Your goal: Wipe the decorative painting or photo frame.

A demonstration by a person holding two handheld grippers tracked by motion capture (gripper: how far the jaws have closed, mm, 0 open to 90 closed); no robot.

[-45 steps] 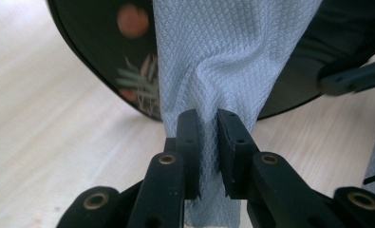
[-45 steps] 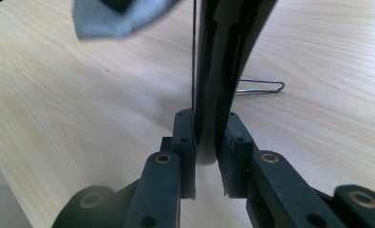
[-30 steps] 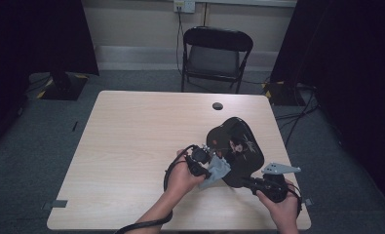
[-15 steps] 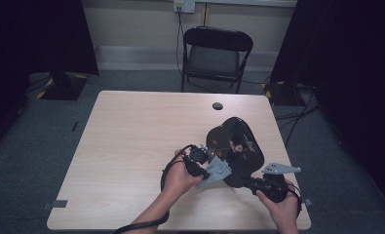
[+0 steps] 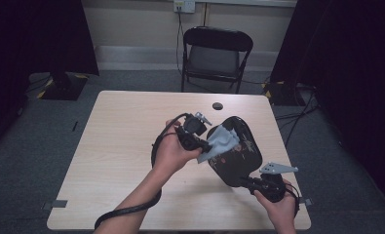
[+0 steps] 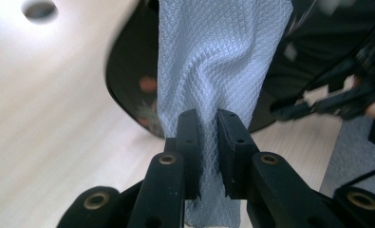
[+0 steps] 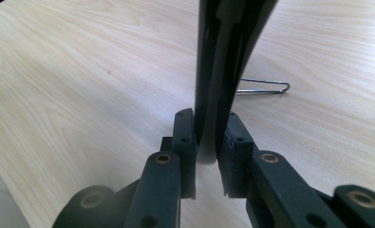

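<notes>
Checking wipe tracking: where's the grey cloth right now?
In the high view the grey cloth is right of table centre, pinched in the left tongs and lying against the black tray that the right tongs hold by its near edge.

Waffle-textured pale blue cloth (image 6: 218, 66) drapes matt over a glossy black plastic tray (image 5: 234, 156); the tabletop (image 7: 80, 95) shows smooth light woodgrain.

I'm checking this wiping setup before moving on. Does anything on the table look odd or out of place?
A bent wire piece lies loose on the table beyond the black dish, tied to nothing in use. Otherwise nothing stands out: the cloth looks intact, nothing spilled.
</notes>
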